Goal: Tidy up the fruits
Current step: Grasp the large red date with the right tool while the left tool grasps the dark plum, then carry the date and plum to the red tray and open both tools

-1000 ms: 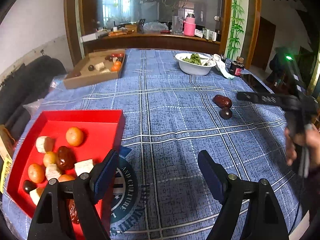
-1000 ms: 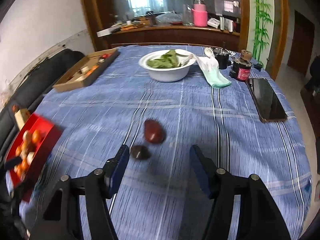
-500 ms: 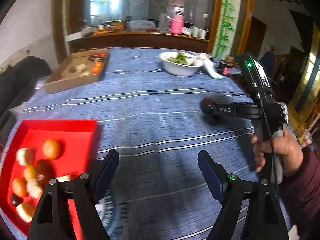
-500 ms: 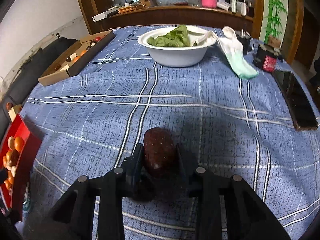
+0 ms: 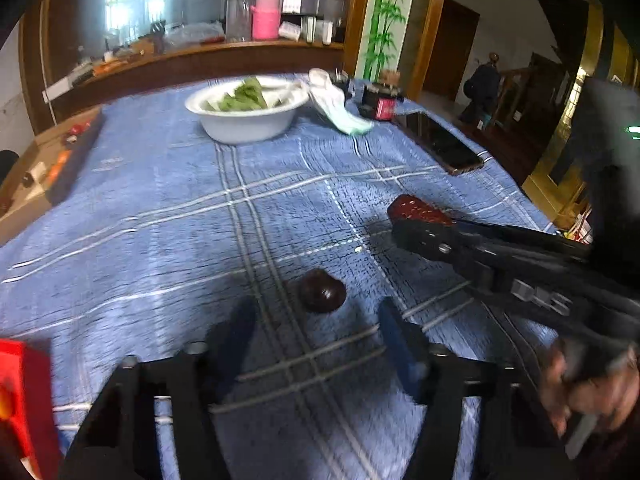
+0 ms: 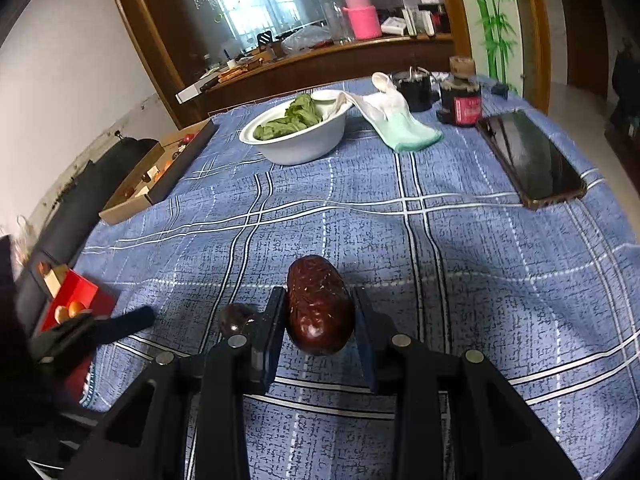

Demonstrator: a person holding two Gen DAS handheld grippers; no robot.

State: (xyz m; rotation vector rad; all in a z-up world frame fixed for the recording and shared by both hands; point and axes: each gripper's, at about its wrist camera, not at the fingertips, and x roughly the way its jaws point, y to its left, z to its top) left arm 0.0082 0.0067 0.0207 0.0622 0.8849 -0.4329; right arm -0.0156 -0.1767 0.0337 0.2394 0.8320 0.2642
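Observation:
My right gripper (image 6: 318, 316) is shut on a large dark red date (image 6: 319, 304), held just above the blue checked tablecloth. The date also shows in the left wrist view (image 5: 418, 210) at the tip of the right gripper (image 5: 412, 228). A small round dark fruit (image 5: 322, 290) lies on the cloth just ahead of my open, empty left gripper (image 5: 316, 332); it also shows in the right wrist view (image 6: 236, 318), left of the right gripper. The red tray (image 6: 78, 294) with orange fruits is at the left, and the left gripper (image 6: 120, 322) reaches in from there.
A white bowl of greens (image 6: 298, 136) stands at the back middle, with a cloth (image 6: 400, 120), a dark jar (image 6: 460, 98) and a phone (image 6: 528, 158) at the back right. A cardboard box with fruits (image 6: 160, 168) lies at the back left.
My right gripper has closed on the large date and raised it slightly. My left gripper has swung right from the red tray to the small dark fruit.

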